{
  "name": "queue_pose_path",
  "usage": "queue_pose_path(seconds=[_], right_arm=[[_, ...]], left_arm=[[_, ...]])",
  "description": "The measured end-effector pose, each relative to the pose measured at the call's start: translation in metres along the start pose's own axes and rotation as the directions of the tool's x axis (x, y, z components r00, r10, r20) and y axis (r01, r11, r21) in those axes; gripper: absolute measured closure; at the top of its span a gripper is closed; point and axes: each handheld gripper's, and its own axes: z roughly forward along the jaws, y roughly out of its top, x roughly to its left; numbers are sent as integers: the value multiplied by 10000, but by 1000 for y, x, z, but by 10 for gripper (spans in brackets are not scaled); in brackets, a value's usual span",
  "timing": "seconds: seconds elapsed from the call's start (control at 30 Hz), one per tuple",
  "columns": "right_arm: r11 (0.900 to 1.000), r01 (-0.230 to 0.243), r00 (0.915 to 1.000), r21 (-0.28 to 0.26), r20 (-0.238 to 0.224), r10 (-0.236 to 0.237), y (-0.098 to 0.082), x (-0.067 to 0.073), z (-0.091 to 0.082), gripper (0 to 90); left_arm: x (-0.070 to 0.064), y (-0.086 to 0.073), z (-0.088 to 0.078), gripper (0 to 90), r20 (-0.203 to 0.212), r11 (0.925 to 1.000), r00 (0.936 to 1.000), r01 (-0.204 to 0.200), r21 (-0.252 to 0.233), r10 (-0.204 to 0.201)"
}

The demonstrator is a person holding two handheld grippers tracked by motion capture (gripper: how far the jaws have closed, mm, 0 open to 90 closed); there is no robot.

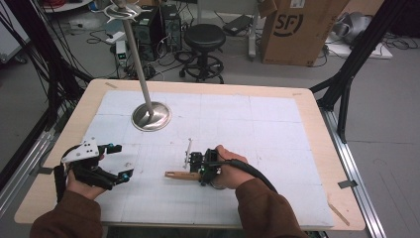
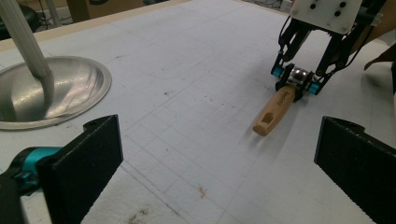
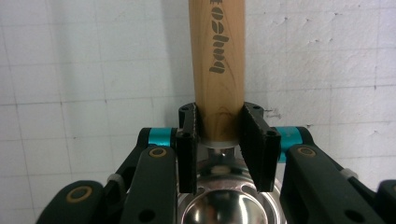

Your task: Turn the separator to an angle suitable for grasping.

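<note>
Right gripper (image 1: 198, 166) is seen clamped on the wooden-handled ladle (image 3: 218, 60), its two black pads (image 3: 187, 140) pressed against the sides of the handle just where the wood meets the metal neck. The handle is laid flat on the white table mat (image 1: 257, 124), stretching away from the jaws, while the shiny bowl is tucked beneath the gripper body. Left gripper (image 1: 119, 161) is held well apart from the ladle, jaws wide open and nothing between them.
</note>
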Motion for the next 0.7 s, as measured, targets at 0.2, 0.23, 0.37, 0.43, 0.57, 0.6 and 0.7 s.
queue_pose_path(seconds=[0.2, 0.23, 0.37, 0.43, 0.57, 0.6, 0.7], right_arm=[[9993, -201, 9998, -322, -63, 200, -5, -2, -1, 689], [9990, -242, 9996, -381, -132, 237, -6, -2, -1, 689], [9982, -298, 9994, -512, -183, 289, -8, -2, -2, 689], [9976, -315, 9994, -623, -165, 305, -9, -3, -3, 689], [9951, -445, 9988, -886, -229, 426, -11, -2, -7, 689], [9946, -432, 9989, -949, -245, 410, -11, -3, -8, 689], [9908, -552, 9982, -1234, -302, 519, -15, -4, -12, 689]], left_arm=[[0, -1, -1, 16, -29, 10000, 10000, 47, -6, -47], [0, -1, -1, 16, -21, 10000, 10000, 51, -14, -51], [1, -1, -1, 16, -13, 10000, 10000, 50, 12, -50], [1, -1, -1, 16, -7, 10000, 10000, 48, -8, -48], [1, -1, -1, 16, -9, 10000, 10000, 59, -10, -59], [1, -1, -1, 16, -2, 10000, 10000, 57, -15, -57], [1, -1, -1, 16, 0, 10000, 10000, 46, 1, -46]])
